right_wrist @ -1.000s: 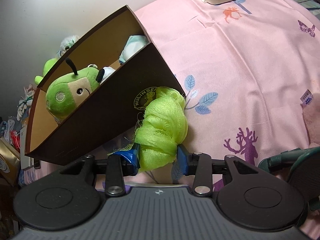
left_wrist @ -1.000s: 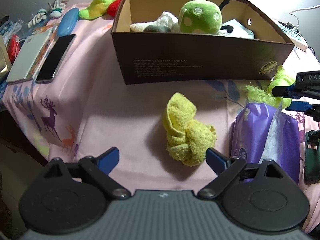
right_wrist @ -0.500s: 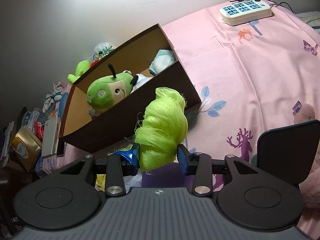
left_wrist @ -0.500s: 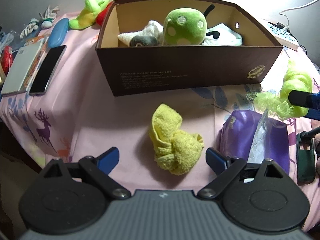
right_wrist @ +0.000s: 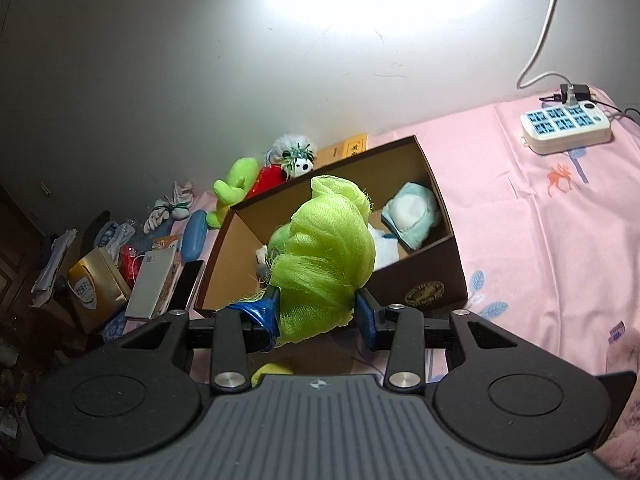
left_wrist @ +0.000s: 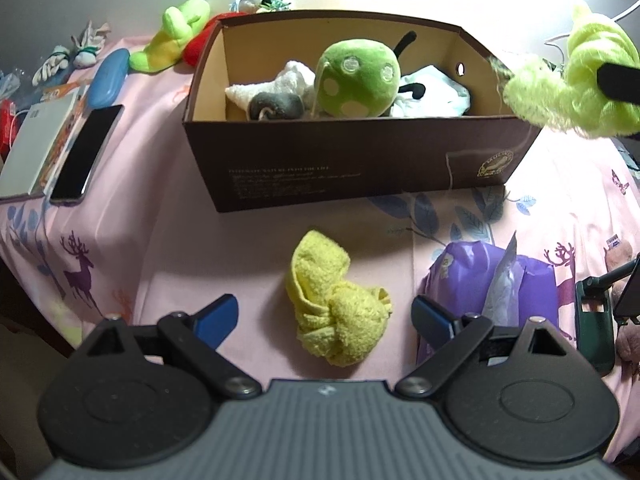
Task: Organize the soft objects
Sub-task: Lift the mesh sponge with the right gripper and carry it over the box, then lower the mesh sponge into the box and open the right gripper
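Note:
My right gripper (right_wrist: 316, 312) is shut on a bright lime-green mesh puff (right_wrist: 324, 256), held in the air over the near right corner of the brown cardboard box (right_wrist: 424, 280). In the left wrist view that mesh puff (left_wrist: 568, 88) hangs at the upper right beside the box (left_wrist: 340, 168). Inside the box lie a green round plush (left_wrist: 356, 80), a white cloth and a grey roll. My left gripper (left_wrist: 324, 316) is open, its fingers on either side of a crumpled yellow towel (left_wrist: 332, 312) on the pink cloth, without touching it.
A purple tissue pack (left_wrist: 492, 284) lies right of the towel, a dark green object (left_wrist: 592, 320) beyond it. A phone (left_wrist: 86, 152), a book, a blue case and plush toys (left_wrist: 172, 36) sit left and behind the box. A white power strip (right_wrist: 564, 124) lies at the far right.
The right gripper has risen with the mesh puff from the cloth beside the box to above the box's corner, and has rolled. The left gripper has stayed over the yellow towel.

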The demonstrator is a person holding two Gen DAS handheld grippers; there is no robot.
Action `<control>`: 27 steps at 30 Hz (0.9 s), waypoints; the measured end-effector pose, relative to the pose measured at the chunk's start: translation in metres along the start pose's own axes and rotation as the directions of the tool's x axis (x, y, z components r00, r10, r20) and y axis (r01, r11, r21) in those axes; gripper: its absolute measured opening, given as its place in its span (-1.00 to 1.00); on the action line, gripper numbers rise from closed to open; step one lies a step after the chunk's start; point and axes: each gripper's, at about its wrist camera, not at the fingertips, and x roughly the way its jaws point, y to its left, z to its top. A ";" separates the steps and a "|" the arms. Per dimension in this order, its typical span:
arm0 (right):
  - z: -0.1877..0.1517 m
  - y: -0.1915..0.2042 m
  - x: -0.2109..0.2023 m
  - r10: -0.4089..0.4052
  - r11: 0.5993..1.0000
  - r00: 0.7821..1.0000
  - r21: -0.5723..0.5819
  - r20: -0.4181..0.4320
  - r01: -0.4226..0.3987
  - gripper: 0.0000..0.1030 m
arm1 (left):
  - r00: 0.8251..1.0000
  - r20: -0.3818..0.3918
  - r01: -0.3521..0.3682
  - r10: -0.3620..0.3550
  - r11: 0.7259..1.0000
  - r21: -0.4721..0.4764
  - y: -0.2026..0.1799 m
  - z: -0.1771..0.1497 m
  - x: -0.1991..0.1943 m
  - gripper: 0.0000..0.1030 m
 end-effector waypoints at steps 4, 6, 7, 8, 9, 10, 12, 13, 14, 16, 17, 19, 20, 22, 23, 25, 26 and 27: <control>0.021 0.006 0.006 0.007 0.999 0.999 -0.041 0.031 -0.006 -0.55 | 1.000 0.012 0.007 -0.007 1.000 -0.006 0.004 0.000 -0.002 0.80; 0.032 0.010 0.013 -0.006 0.997 0.999 -0.070 0.042 0.009 -0.55 | 1.000 0.016 0.009 -0.009 1.000 -0.013 0.006 -0.001 -0.002 0.80; 0.037 0.011 0.017 -0.018 0.996 0.999 -0.084 0.047 0.022 -0.55 | 1.000 0.017 0.012 -0.012 1.000 -0.019 0.008 -0.002 -0.002 0.80; 0.042 0.011 0.021 -0.031 0.995 0.998 -0.090 0.051 0.036 -0.55 | 1.000 0.019 0.015 -0.015 1.000 -0.024 0.009 -0.002 -0.002 0.80; 0.047 0.011 0.026 -0.053 0.994 0.997 -0.094 0.055 0.058 -0.55 | 1.000 0.019 0.018 -0.017 0.999 -0.030 0.011 -0.003 -0.003 0.80; 0.051 0.011 0.033 -0.072 0.992 0.996 -0.101 0.056 0.077 -0.55 | 1.000 0.020 0.018 -0.018 0.999 -0.036 0.013 -0.003 -0.003 0.80; 0.057 0.008 0.046 -0.113 0.986 0.992 -0.117 0.061 0.119 -0.54 | 1.000 0.022 0.018 -0.017 0.999 -0.047 0.017 -0.005 -0.003 0.80; 0.058 0.007 0.053 -0.137 0.981 0.989 -0.126 0.062 0.144 -0.54 | 1.000 0.022 0.017 -0.016 0.998 -0.053 0.019 -0.005 -0.003 0.80; 0.059 0.006 0.060 -0.157 0.977 0.986 -0.138 0.062 0.164 -0.54 | 1.000 0.022 0.015 -0.014 0.998 -0.060 0.020 -0.005 -0.003 0.80; 0.059 0.004 0.076 -0.203 0.963 0.977 -0.166 0.060 0.210 -0.54 | 1.000 0.024 0.012 -0.010 0.997 -0.073 0.025 -0.006 -0.003 0.80; 0.058 0.004 0.084 -0.229 0.954 0.972 -0.187 0.057 0.236 -0.54 | 1.000 0.025 0.008 -0.006 0.997 -0.078 0.026 -0.006 -0.003 0.80; 0.055 0.002 0.098 -0.273 0.932 0.960 -0.231 0.053 0.278 -0.54 | 1.000 0.027 0.001 0.001 0.996 -0.090 0.030 -0.007 -0.004 0.80; 0.052 0.001 0.107 -0.302 0.916 0.952 -0.262 0.049 0.304 -0.54 | 1.000 0.027 -0.002 0.004 0.995 -0.095 0.032 -0.007 -0.004 0.80; 0.050 -0.002 0.119 -0.334 0.894 0.942 -0.307 0.030 0.327 -0.54 | 1.000 0.027 -0.007 0.010 0.994 -0.109 0.036 -0.008 -0.004 0.80; 0.048 -0.002 0.123 -0.343 0.886 0.939 -0.326 0.022 0.331 -0.54 | 1.000 0.025 -0.009 0.012 0.993 -0.114 0.037 -0.008 -0.003 0.80; 0.044 -0.005 0.132 -0.366 0.863 0.931 -0.375 -0.001 0.339 -0.54 | 1.000 0.022 -0.014 0.017 0.992 -0.125 0.039 -0.008 -0.002 0.80; 0.042 -0.005 0.136 -0.381 0.849 0.924 -0.402 -0.017 0.343 -0.54 | 1.000 0.021 -0.015 0.018 0.991 -0.129 0.040 -0.008 -0.001 0.80; 0.040 -0.005 0.139 -0.393 0.838 0.919 -0.422 -0.029 0.345 -0.54 | 1.000 0.020 -0.015 0.018 0.991 -0.132 0.040 -0.008 -0.001 0.80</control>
